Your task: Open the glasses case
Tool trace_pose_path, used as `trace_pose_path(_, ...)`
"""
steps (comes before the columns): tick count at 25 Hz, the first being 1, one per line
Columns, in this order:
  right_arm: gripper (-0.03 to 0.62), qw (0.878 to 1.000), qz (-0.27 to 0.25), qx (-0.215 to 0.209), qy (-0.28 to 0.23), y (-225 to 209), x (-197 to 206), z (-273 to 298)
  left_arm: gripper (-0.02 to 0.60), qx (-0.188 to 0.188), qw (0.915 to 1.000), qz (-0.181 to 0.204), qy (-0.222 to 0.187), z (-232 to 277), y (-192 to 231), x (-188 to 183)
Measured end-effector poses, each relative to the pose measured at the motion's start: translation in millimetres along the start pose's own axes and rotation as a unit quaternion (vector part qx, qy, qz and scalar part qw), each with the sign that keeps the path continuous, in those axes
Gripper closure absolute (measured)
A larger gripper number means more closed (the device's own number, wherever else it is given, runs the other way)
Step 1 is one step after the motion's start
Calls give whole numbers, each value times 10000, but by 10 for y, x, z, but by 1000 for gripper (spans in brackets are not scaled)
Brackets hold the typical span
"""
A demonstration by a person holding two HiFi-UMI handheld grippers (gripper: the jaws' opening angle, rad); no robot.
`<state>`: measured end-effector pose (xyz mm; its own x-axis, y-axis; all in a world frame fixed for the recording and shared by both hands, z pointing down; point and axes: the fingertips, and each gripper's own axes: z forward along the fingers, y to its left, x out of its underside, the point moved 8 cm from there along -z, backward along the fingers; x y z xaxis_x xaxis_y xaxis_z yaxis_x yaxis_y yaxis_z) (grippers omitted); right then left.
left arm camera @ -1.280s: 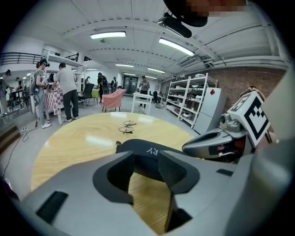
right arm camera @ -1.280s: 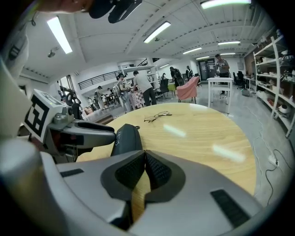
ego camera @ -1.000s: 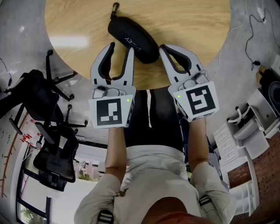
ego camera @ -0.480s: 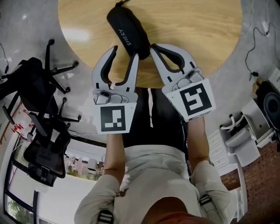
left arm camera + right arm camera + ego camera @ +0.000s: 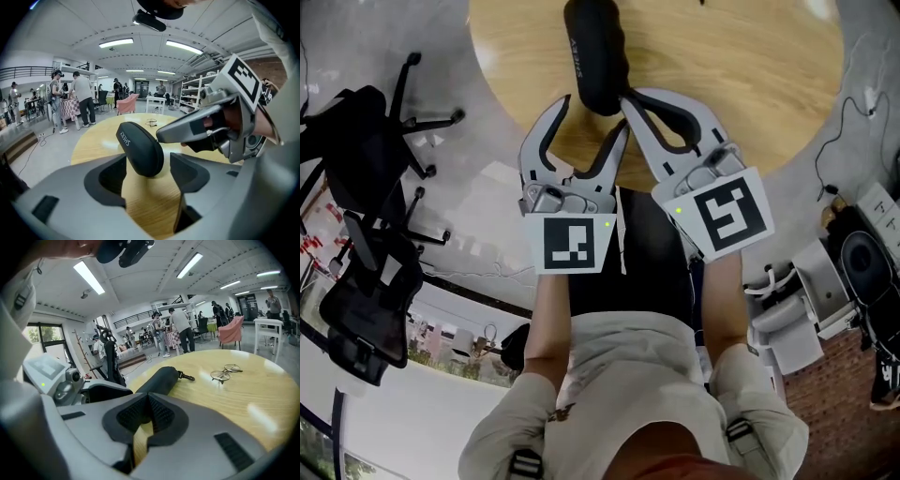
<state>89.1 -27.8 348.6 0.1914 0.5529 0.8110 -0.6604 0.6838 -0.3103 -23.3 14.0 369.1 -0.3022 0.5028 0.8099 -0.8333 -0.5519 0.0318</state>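
A black zip glasses case (image 5: 593, 56) lies lengthwise on the round wooden table (image 5: 741, 84), pointing away from me. My left gripper (image 5: 592, 120) stands at its near end. Its jaws have just been opening. In the left gripper view the case (image 5: 140, 147) sits between the spread jaws of that gripper (image 5: 147, 172), with a gap on each side. My right gripper (image 5: 628, 97) is shut, its tips against the case's near right side. The right gripper view shows the closed tips (image 5: 149, 403) with nothing seen between them and the case (image 5: 157, 379) just behind.
A pair of thin-framed glasses (image 5: 225, 373) lies farther out on the table. Black office chairs (image 5: 366, 187) stand on the floor at the left. The table's near edge (image 5: 534, 169) runs under both grippers. People stand far off in the room.
The case has swung from a diagonal lie to pointing straight away. The left jaws, close around its near end before, now stand wider. Both grippers shifted right in the view.
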Motion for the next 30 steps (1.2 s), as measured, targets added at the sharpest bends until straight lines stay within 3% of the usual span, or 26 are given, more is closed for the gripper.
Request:
trace_pose_path(8,572,9993,53,-383,9,65,-144,263,259,-624,9980,28,106,200,160,73)
trace_pose_path(14,572,9983,-65,-573,68,13,-208,356,258,-882,9952,352,217,320,306,-9)
trace_pose_path(20,572,9978,199,-629,-36,-22,-311,425,269,-761,9951,552,311,389,371,-15)
trace_pose_path(30,571,9991,-293,-307,-81,-71,-431,205,285,-88,9999,-125,-47,230,553,-192)
